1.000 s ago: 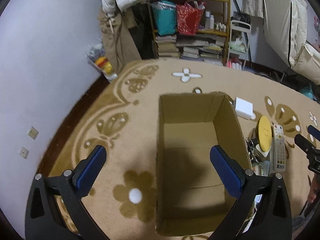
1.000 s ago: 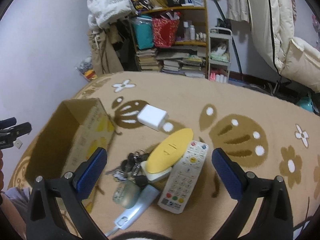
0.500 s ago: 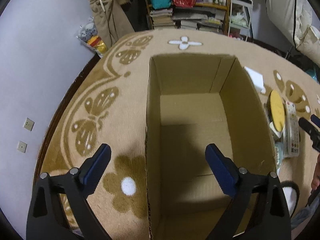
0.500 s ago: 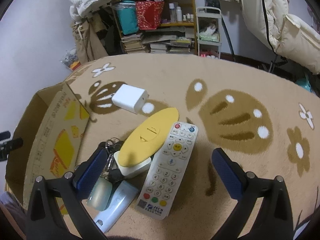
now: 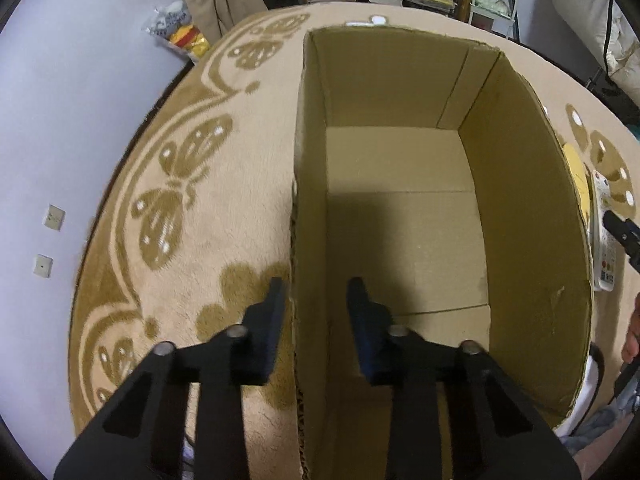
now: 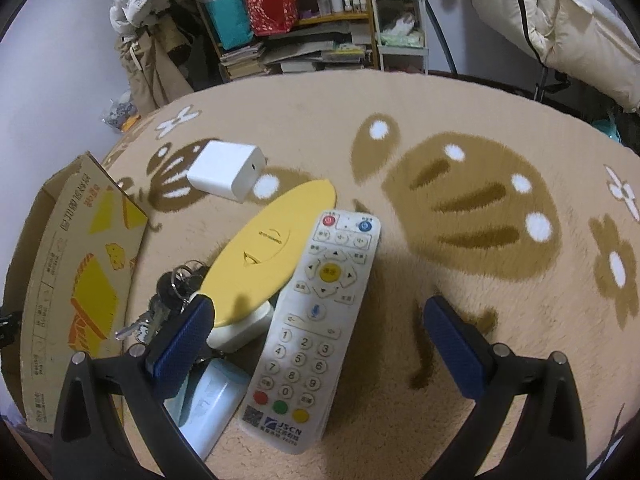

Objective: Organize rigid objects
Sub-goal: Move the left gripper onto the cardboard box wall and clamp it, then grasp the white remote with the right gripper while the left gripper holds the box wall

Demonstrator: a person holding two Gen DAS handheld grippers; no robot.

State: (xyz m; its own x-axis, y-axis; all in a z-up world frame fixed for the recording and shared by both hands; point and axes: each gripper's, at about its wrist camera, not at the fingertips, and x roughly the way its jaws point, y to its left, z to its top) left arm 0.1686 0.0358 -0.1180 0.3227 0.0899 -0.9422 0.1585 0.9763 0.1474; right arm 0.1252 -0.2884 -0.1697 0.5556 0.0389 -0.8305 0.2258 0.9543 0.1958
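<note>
The white remote (image 6: 316, 332) lies flat on the plush carpet (image 6: 480, 128) just beside the cardboard box (image 5: 400, 220), touching a yellow oval case (image 6: 268, 248). It looks light, stiff and smooth; its long edges seem the best hold. The right gripper (image 6: 316, 344) hovers over it, fingers wide apart. The left gripper (image 5: 316, 312) straddles the box's thin corrugated wall, fingers narrowed but not visibly clamped. Keys (image 6: 172, 292) and a white charger (image 6: 226, 168) lie near.

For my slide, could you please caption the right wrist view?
Open right gripper hovers above a white remote beside a yellow oval lid, keys and cardboard box.
</note>
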